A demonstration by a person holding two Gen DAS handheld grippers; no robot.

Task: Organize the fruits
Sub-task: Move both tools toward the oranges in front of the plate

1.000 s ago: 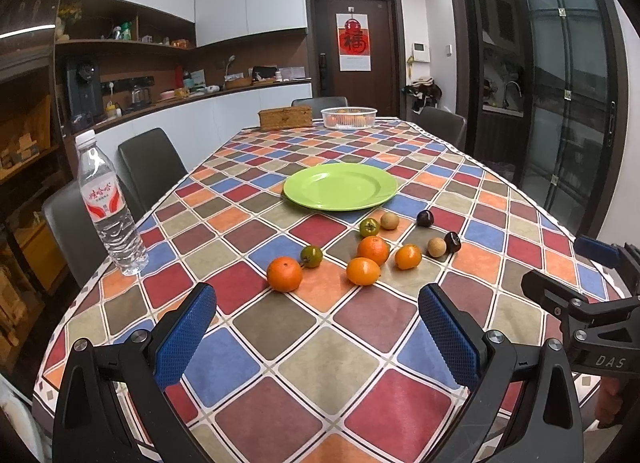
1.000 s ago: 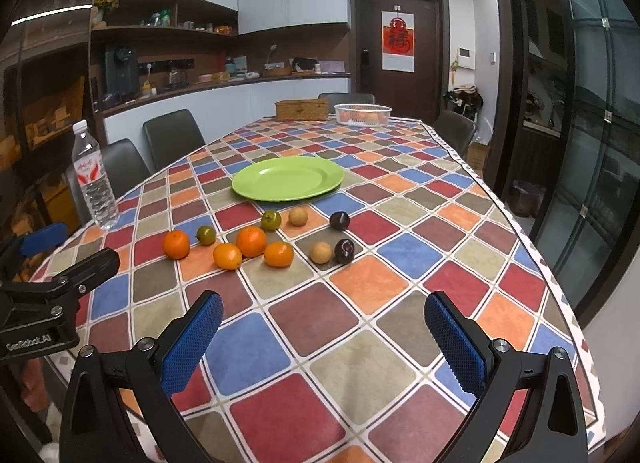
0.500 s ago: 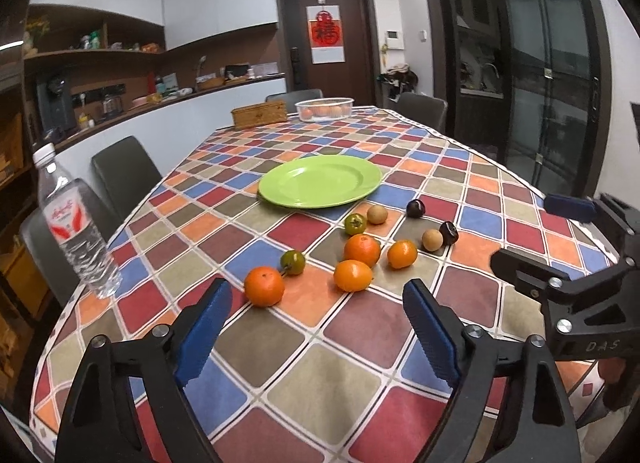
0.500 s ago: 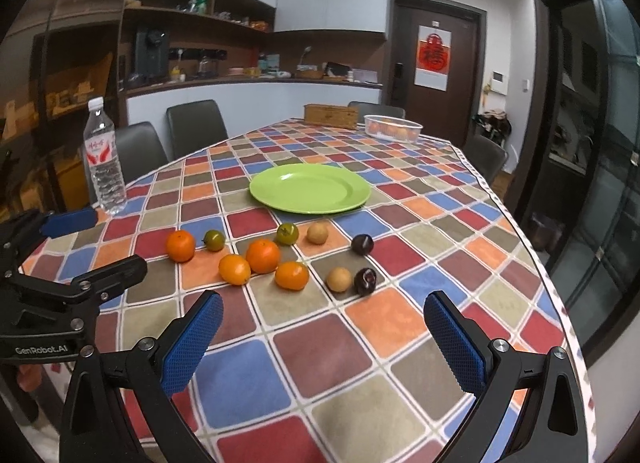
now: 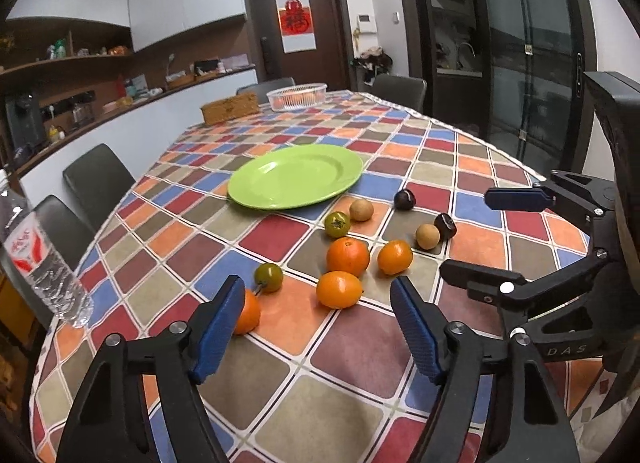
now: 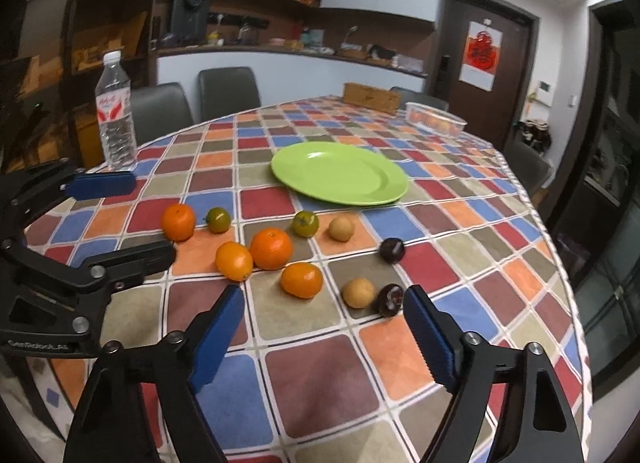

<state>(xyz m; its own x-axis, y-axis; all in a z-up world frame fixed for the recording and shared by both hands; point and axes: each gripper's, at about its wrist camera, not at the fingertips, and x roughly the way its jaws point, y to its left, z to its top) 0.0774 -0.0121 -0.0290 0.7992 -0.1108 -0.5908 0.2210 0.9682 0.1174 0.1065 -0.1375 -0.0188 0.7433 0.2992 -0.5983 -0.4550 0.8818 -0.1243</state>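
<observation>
Several oranges (image 5: 347,255), two green fruits (image 5: 337,223), two tan ones (image 5: 427,236) and two dark ones (image 5: 445,225) lie loose on the checked tablecloth in front of a bare green plate (image 5: 296,175). My left gripper (image 5: 318,291) hovers just short of the nearest oranges; its jaws are closing with nothing pressed between the pads, and one finger hides part of the leftmost orange (image 5: 249,311). My right gripper (image 6: 324,295) hangs near a tan fruit (image 6: 358,293) and a dark one (image 6: 390,299), its jaws also closing, empty.
A water bottle (image 6: 114,111) stands at the table's left edge. A wicker box (image 5: 230,107) and a clear bowl of fruit (image 5: 297,95) sit at the far end. Dark chairs (image 6: 226,91) line the left side. The table edge (image 6: 560,263) curves away on the right.
Both grippers came forward and lower toward the fruit, each rolling somewhat. Both pairs of jaws have narrowed. No fruit has moved.
</observation>
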